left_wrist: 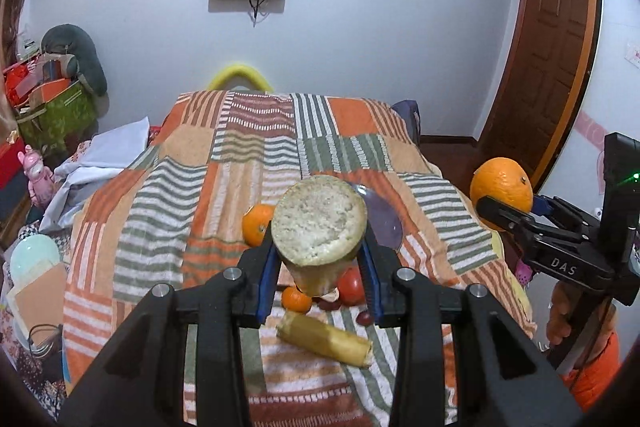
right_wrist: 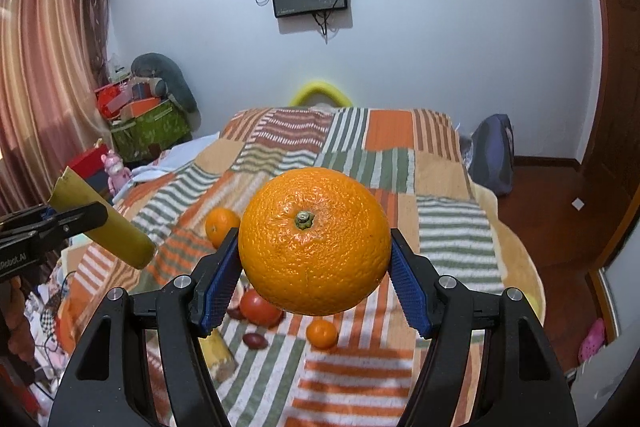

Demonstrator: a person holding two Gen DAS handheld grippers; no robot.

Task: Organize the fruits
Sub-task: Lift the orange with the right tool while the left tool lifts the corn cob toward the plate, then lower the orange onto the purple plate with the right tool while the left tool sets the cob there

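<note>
My left gripper (left_wrist: 319, 253) is shut on a short yellow-skinned cane piece (left_wrist: 319, 219), whose pale cut end faces the camera, lifted above the patchwork bedspread (left_wrist: 240, 155). The right wrist view shows that piece (right_wrist: 108, 227) at the left edge. My right gripper (right_wrist: 315, 261) is shut on a large orange (right_wrist: 315, 241), blue pads on both its sides; the left wrist view has that orange (left_wrist: 502, 183) at the far right. On the spread below lie a smaller orange (left_wrist: 256, 223), a tomato (left_wrist: 352, 285), a mandarin (left_wrist: 296, 299), a second cane piece (left_wrist: 326, 337) and dark red dates (right_wrist: 255, 340).
A clear purple dish (left_wrist: 384, 223) lies on the spread behind the held cane. Boxes and bags (right_wrist: 148, 115) pile up at the bed's left, a dark bag (right_wrist: 492, 155) leans at its right. A wooden door (left_wrist: 556, 59) and bare floor (right_wrist: 552, 211) are to the right.
</note>
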